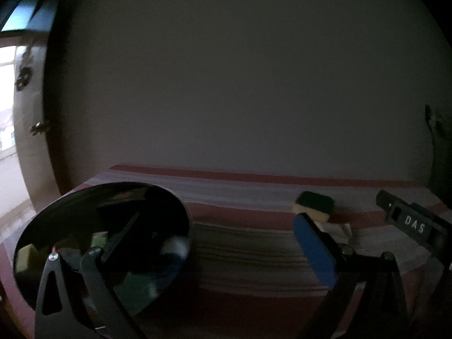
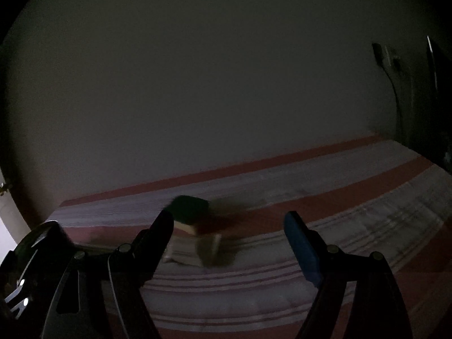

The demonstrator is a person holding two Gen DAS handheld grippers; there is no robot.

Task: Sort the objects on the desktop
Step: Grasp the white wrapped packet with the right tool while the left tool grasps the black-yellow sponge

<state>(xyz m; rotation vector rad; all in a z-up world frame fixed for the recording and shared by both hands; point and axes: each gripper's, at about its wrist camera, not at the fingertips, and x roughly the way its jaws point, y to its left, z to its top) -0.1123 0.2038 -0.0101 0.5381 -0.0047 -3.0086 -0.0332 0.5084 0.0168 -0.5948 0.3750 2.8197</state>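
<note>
Lying just beyond the gaping, empty right tongs (image 2: 228,220): sponge (image 2: 189,212) on striped cloth (image 2: 339,212)

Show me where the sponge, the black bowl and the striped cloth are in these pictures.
sponge (image 2: 189,207), right wrist view, on its dark green top.
black bowl (image 1: 84,206), left wrist view, on its glossy inner wall.
striped cloth (image 2: 282,288), right wrist view, on a bare pale stripe.

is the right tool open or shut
Open: the right tool shows a wide gap between its fingers, nothing between them; the sponge lies beyond.
</note>
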